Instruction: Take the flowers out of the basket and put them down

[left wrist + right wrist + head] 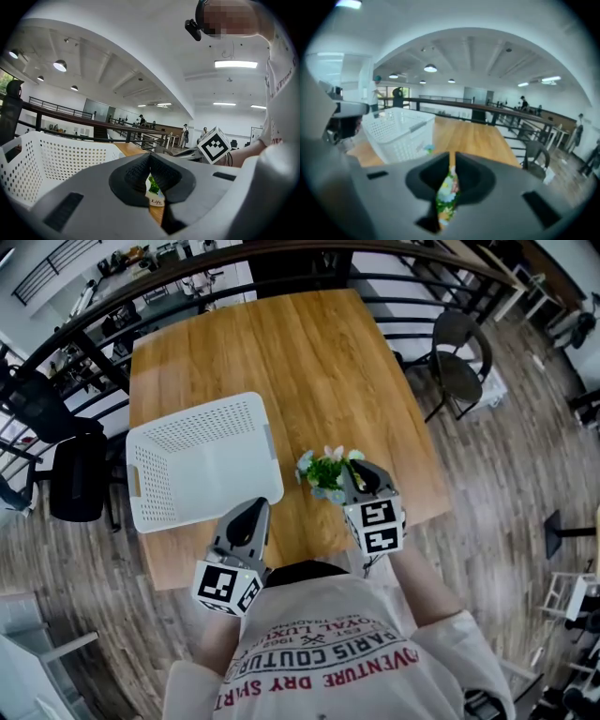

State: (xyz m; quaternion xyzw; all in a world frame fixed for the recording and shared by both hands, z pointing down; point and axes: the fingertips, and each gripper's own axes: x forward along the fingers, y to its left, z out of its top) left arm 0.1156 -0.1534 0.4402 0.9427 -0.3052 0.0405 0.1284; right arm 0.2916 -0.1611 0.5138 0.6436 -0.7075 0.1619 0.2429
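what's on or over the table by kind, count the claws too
white basket: 1
flower bunch, gripped in the right claw: 1
claws, counting the shut, empty left claw: 2
total: 4

The right gripper (pixel 353 482) hides the flowers' (pixel 324 468) base.

Open-plan office or café mezzanine, wooden table (pixel 309 362), dark railing (pixel 454 104), black chairs (pixel 457 379), ceiling lamps (pixel 60 65)
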